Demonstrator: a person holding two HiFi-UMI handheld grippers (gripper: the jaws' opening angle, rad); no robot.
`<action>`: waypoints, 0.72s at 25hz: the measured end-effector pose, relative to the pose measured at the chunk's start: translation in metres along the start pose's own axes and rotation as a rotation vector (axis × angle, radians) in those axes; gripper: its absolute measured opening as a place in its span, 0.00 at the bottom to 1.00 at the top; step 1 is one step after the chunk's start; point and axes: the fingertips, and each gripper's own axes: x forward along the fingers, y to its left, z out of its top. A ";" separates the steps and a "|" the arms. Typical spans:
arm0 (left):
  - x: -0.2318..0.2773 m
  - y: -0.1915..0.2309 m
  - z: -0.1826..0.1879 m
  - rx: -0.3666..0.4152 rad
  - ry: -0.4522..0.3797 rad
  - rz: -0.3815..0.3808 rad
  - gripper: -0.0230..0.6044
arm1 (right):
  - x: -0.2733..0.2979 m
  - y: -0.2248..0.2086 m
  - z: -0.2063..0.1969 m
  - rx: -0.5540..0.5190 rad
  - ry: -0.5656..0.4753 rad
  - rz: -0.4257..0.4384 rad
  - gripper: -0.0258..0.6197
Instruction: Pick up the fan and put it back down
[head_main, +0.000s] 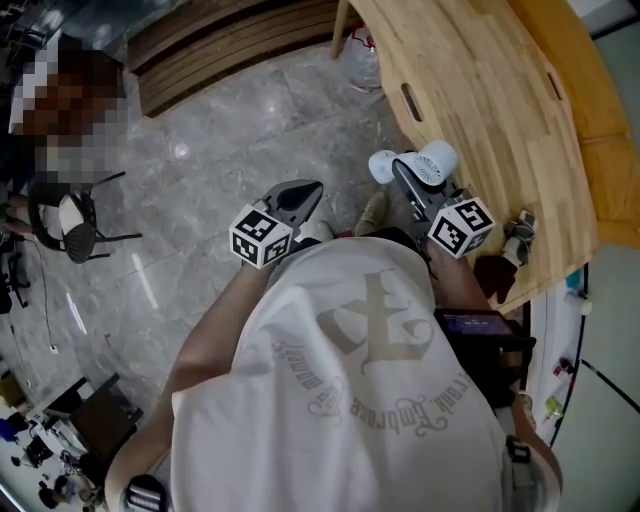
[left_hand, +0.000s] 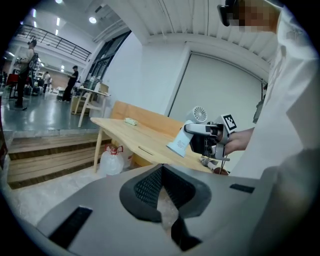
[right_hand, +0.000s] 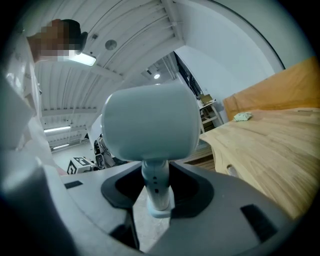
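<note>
- The fan (head_main: 432, 162) is pinched by its stem in the right gripper (head_main: 408, 180).
- Its long axis is tilted, with the head uppermost.
- The left gripper (head_main: 305, 197) is pressed together, empty.

The desk (head_main: 490, 110) has wide bare wood to pass over. Small things (head_main: 520, 238) crowd its near corner. The floor (head_main: 220, 140) beside is open.

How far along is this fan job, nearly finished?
Picking up looks done: the right tongs grip the white fan by its stem, clear of the wooden table. In hand: the fan is held in the air. Left: setting it back down on the table. The left tongs are empty.
</note>
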 end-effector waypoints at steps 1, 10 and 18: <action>0.000 -0.002 -0.001 -0.002 -0.001 -0.007 0.05 | -0.002 0.002 -0.001 0.000 -0.003 -0.003 0.27; -0.002 -0.012 -0.009 -0.018 0.003 -0.074 0.05 | -0.029 0.020 -0.021 0.004 0.004 -0.057 0.28; 0.014 -0.035 -0.022 0.002 0.051 -0.179 0.05 | -0.069 0.017 -0.032 0.024 -0.009 -0.161 0.28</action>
